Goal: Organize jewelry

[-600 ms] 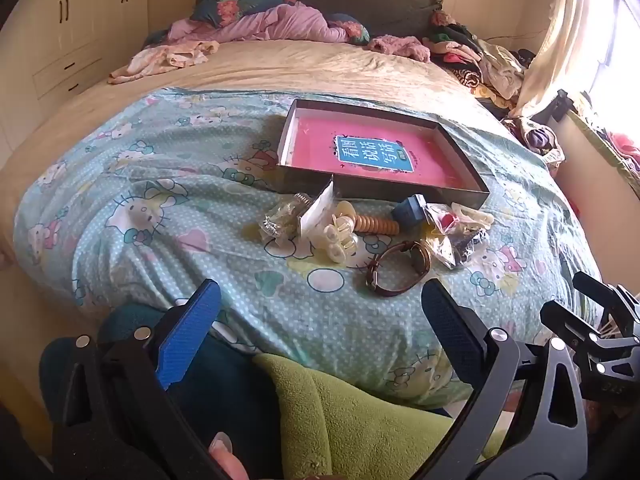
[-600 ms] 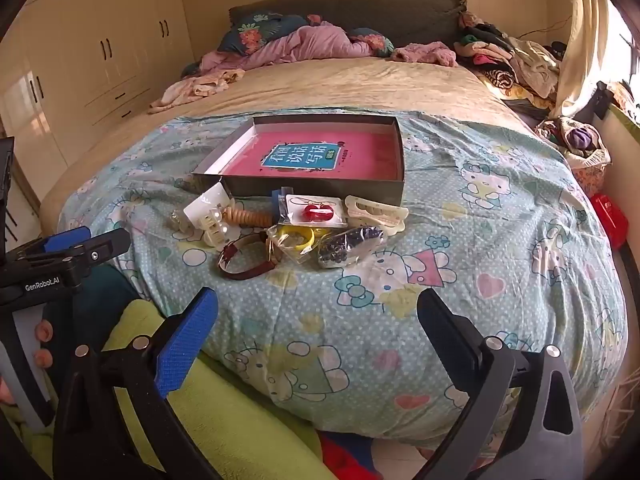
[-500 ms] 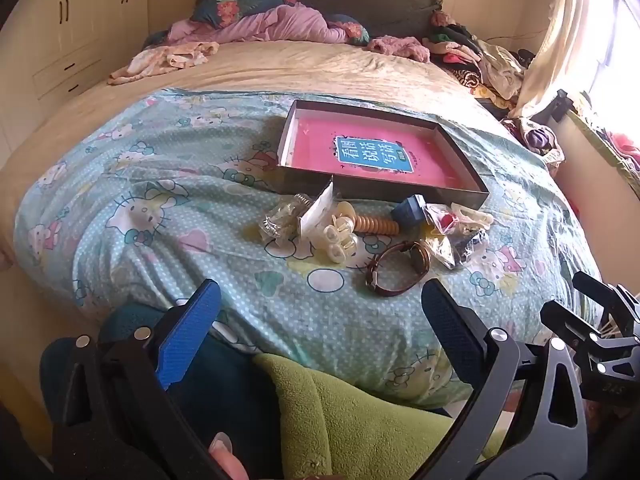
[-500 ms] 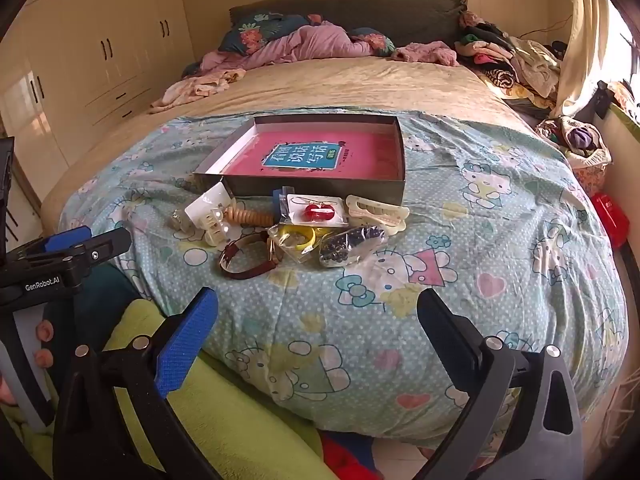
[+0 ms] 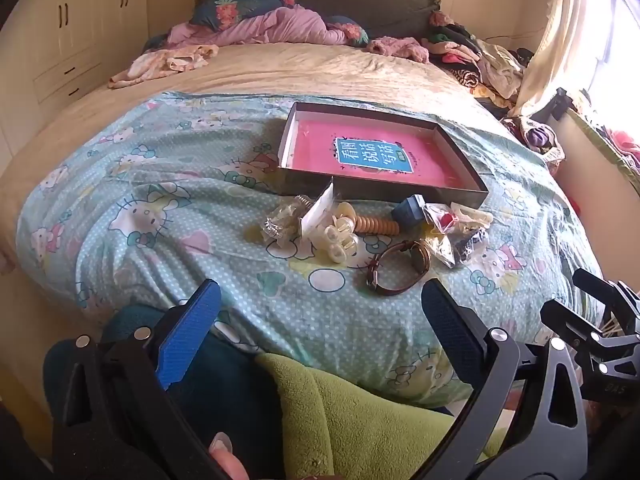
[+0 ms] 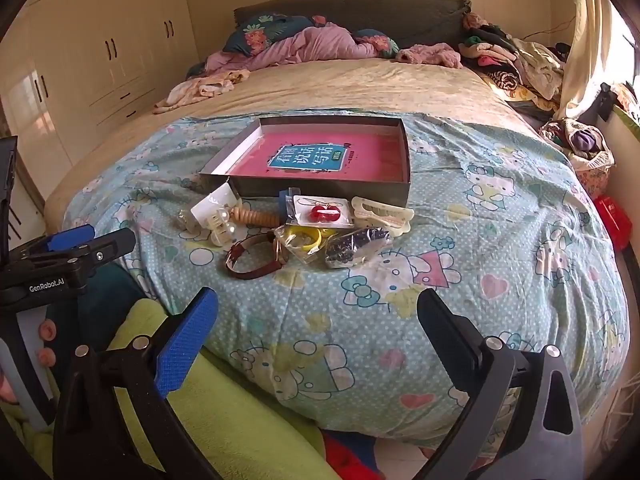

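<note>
A shallow grey box (image 5: 384,190) (image 6: 320,190) with a pink book in its bottom lies on the patterned bedspread. In front of it sits a small heap of jewelry: a brown-strap watch (image 5: 400,266) (image 6: 252,260), a pearl hair claw (image 5: 340,236) (image 6: 220,226), a wooden spiral piece (image 5: 376,225) (image 6: 256,216), a red item in a clear bag (image 6: 324,213), yellow rings in a bag (image 6: 304,238), a dark beaded bag (image 6: 356,248) and a cream hair clip (image 6: 384,214). My left gripper (image 5: 320,308) and right gripper (image 6: 316,316) both hover open and empty before the bed's near edge.
A green fleece (image 5: 360,420) and teal cloth (image 5: 224,380) lie under the grippers. Crumpled bedding and clothes are piled at the headboard (image 6: 352,12) and far right. Wardrobes (image 6: 100,52) line the left wall. A red object (image 6: 612,216) sits beside the bed at right.
</note>
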A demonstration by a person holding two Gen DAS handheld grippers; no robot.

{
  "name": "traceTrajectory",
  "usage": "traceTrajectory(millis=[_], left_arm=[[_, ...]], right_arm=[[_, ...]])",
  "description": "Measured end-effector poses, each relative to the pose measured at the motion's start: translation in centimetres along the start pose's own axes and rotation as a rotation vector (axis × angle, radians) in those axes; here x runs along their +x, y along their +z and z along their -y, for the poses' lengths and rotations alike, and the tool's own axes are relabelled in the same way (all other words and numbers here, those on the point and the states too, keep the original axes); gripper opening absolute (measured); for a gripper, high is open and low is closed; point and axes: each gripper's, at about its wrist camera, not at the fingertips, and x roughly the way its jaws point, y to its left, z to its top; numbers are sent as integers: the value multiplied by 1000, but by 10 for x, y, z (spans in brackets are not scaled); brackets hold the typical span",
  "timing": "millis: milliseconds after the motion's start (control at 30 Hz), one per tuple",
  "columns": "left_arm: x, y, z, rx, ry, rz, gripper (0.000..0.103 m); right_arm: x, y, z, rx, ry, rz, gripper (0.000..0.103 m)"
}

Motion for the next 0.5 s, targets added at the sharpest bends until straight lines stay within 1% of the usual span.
traceTrajectory(millis=[500], left_arm=[[0, 0, 0, 1, 4, 1, 94]], right_arm=[[-1, 1, -3, -6, 9, -4, 99]])
